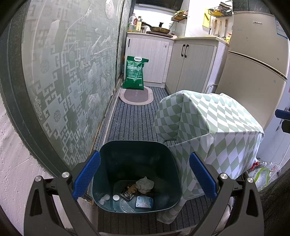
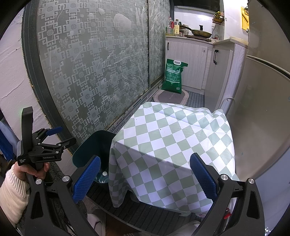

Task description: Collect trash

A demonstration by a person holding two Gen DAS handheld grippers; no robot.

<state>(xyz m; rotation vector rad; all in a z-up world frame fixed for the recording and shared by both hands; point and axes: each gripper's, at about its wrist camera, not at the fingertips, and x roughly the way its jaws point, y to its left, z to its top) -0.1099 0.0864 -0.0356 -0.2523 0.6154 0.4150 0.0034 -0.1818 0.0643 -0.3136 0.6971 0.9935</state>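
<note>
Narrow kitchen aisle, non-task surroundings.

Green-and-white checked cloth (image 2: 174, 143) draped over a low box-shaped form, its folds hanging to the striped floor mat (image 1: 134, 119). Frosted sliding glass door (image 1: 72, 72) with a fret pattern runs along the left. Green sack with a white handle (image 1: 134, 73) stands upright at the far end, against pale cabinets (image 1: 150, 59) and on the edge of an oval rug (image 1: 136, 96). Frying pan (image 1: 159, 29) and bottles (image 1: 135, 22) on the counter. Beige fridge (image 1: 253, 59) at right; wire rack (image 1: 220, 10) on the wall above.
</note>
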